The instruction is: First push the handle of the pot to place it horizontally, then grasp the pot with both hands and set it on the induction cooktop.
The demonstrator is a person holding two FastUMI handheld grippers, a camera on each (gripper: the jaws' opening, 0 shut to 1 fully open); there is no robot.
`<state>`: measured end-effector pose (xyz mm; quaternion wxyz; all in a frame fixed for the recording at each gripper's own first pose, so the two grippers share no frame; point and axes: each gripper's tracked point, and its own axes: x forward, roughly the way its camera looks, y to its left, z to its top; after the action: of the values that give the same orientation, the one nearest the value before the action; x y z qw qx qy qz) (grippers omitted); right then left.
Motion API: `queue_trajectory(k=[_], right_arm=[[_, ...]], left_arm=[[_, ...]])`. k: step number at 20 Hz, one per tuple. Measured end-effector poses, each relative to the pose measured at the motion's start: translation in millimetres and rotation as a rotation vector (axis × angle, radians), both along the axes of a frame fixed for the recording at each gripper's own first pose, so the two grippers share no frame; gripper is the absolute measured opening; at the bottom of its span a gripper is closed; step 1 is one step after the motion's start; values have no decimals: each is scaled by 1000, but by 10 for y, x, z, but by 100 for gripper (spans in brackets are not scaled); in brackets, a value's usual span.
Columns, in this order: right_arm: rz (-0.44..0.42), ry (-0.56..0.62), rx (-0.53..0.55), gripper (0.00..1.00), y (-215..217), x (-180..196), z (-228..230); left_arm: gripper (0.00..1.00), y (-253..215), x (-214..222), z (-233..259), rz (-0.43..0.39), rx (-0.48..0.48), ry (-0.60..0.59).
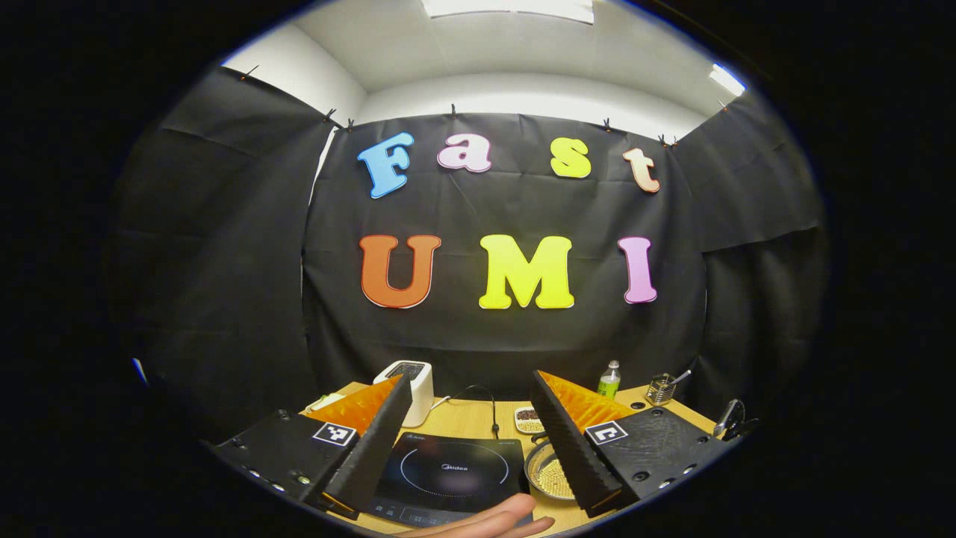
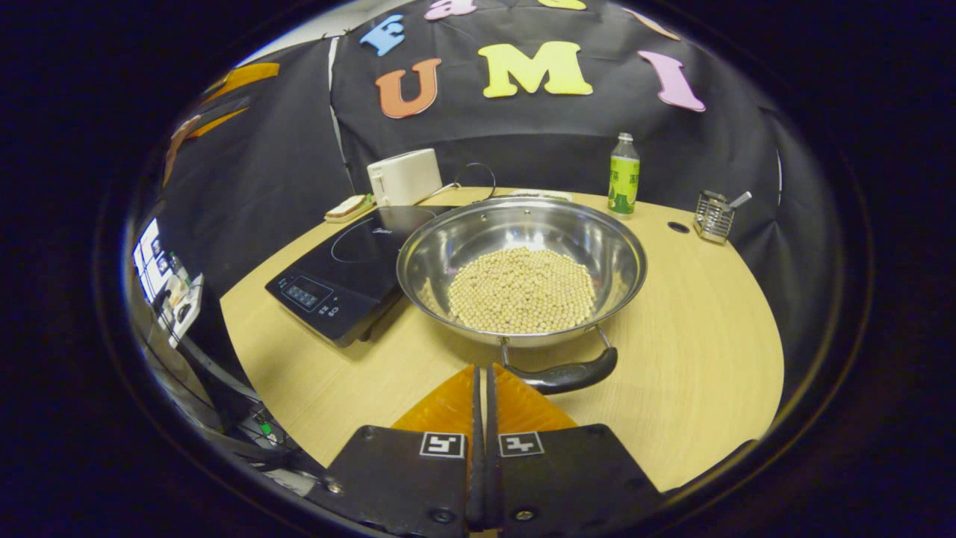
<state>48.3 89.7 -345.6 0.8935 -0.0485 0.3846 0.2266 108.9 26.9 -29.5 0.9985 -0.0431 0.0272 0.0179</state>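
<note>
My left tool (image 1: 470,437) is held high over the worktop's (image 2: 694,336) near-left side, jaws spread wide w/ nothing between them. Through the gap I look down on the cooktop (image 1: 448,471), the place the pot has to end up, so I judge this tool is just parked there, waiting for the two-handed lift. A fingertip (image 1: 485,523) of the hand holding it pokes in at the bottom edge.

In the right gripper view, going left to right: a snack (image 2: 348,207) lies at the far-left edge, a toaster (image 2: 404,176) stands at the back, and the cooktop (image 2: 351,261) sits w/ its control panel toward me. The pot (image 2: 523,261) rests on the worktop just right of it, rim hanging over the cooktop's right edge; can't tell if they touch. It's upright and holds a heap of pale beads (image 2: 523,290). Further right stand a bottle (image 2: 624,175) and a wire holder (image 2: 713,217) at the back.

The pot's handle (image 2: 567,376) is on the near side, facing my right tool (image 2: 484,381). Its long axis runs across my view, right end a bit higher, so it reads as already near horizontal, though I can't be sure it's fully down.

My right tool has its fingers pressed together, gripping nothing. Its tips sit just beside the handle's left end; contact is unclear. Closed like this it makes a narrow pusher, which fits the nudge step.
</note>
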Motion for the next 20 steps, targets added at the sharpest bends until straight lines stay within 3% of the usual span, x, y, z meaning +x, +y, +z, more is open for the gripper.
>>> queue_trajectory(k=[4,7,8,10,11,13,14,20], right_arm=[[-28,16,-37,4,-258,83,-22],[-46,37,-77,0,-477,161,-16],[-62,44,-83,4,-553,209,-13],[-97,54,-101,0,-686,289,-10],[-108,60,-104,4,-731,338,-13],[-133,59,-113,0,-815,429,1],[-136,55,-120,4,-836,459,2],[-175,51,-154,4,-978,684,-15]], left_arm=[[95,17,205,-69,-3,11,18],[95,-86,282,-159,-46,-43,42],[95,-111,301,-183,-58,-49,50],[95,-58,348,-235,-52,-35,55],[95,-42,365,-237,-42,-26,53],[95,-13,382,-269,-33,-20,49],[95,-13,401,-278,-38,-24,43],[95,36,518,-398,-48,-52,46]])
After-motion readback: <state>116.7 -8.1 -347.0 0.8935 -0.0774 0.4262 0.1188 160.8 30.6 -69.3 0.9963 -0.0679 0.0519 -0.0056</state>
